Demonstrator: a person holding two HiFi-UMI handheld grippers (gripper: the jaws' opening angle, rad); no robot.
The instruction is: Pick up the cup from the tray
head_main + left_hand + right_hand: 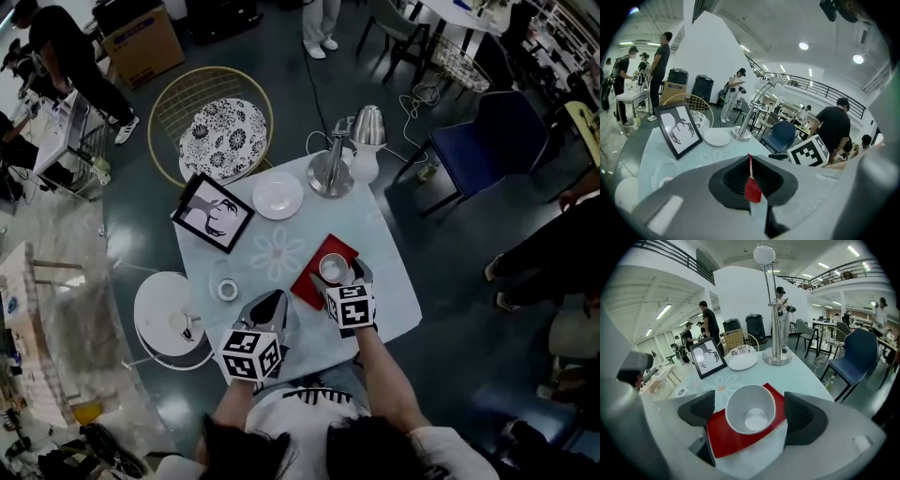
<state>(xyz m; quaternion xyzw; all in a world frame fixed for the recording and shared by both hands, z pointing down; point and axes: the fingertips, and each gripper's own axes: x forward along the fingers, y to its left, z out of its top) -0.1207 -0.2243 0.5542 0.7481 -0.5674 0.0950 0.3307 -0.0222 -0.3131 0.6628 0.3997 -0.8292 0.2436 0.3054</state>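
Note:
A white cup (750, 408) stands upright and empty on a red tray (736, 439) on the pale blue table (384, 244). My right gripper (751, 412) is open, with one dark pad (696, 409) on each side of the cup and a small gap at both sides. In the head view the cup (333, 268) sits on the tray (314, 281) just ahead of the right gripper (339, 276). My left gripper (274, 302) rests shut over the table's near edge, left of the tray. Its jaws (751, 180) meet, and only a red sliver shows through them.
A framed picture (214, 212), a white plate (277, 195), a metal lamp base (330, 173) and a tape roll (227, 290) stand on the table. A wire chair (214, 127), a white stool (169, 319) and a blue chair (502, 141) surround it. People stand around the room.

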